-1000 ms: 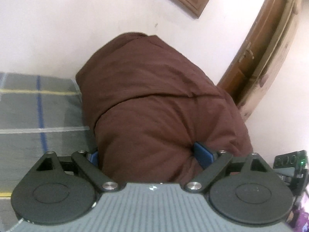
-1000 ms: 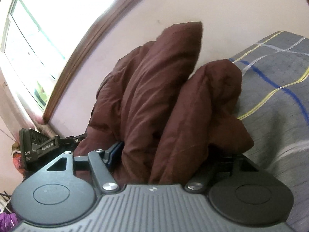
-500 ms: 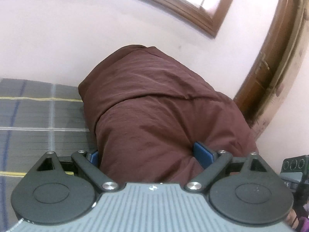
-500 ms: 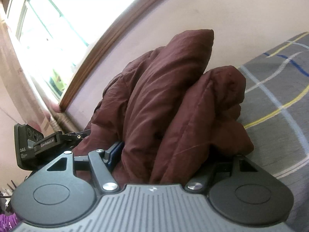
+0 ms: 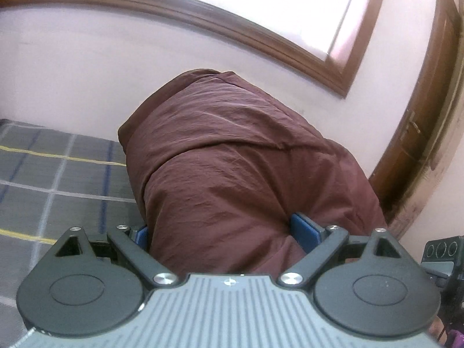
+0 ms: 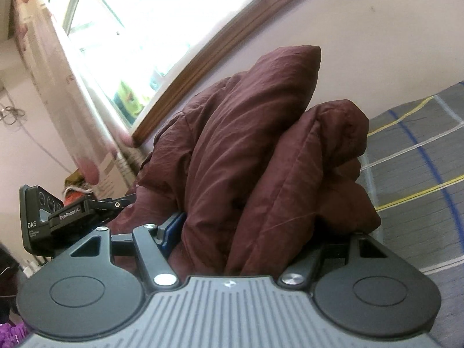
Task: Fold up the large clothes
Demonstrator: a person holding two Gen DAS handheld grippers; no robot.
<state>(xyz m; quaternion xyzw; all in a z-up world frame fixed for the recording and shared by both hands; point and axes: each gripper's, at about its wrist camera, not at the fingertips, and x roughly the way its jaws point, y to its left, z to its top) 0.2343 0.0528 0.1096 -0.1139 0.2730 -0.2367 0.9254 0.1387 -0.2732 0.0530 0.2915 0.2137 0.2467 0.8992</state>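
Note:
A bulky maroon padded garment (image 5: 232,168) fills the middle of the left wrist view, bunched into a thick roll. My left gripper (image 5: 223,232) is shut on that roll, its blue pads (image 5: 301,232) pressed into the cloth on both sides. In the right wrist view the same maroon garment (image 6: 246,156) stands up in two thick folds. My right gripper (image 6: 255,232) is shut on those folds; only its left blue pad (image 6: 171,229) shows, the other is hidden under the cloth. The left gripper's body (image 6: 58,214) appears at the left of the right wrist view.
A grey bedspread (image 5: 58,174) with blue, yellow and white stripes lies below the garment, also the bedspread (image 6: 420,174) at right. A pale wall and a wood-framed window (image 5: 261,29) stand behind. A wooden door frame (image 5: 420,145) is at right. A curtain (image 6: 72,101) hangs by the bright window.
Both grippers have lifted and swung with the garment held; the window frame has come into view, and less bedspread shows. The grips themselves look unchanged.

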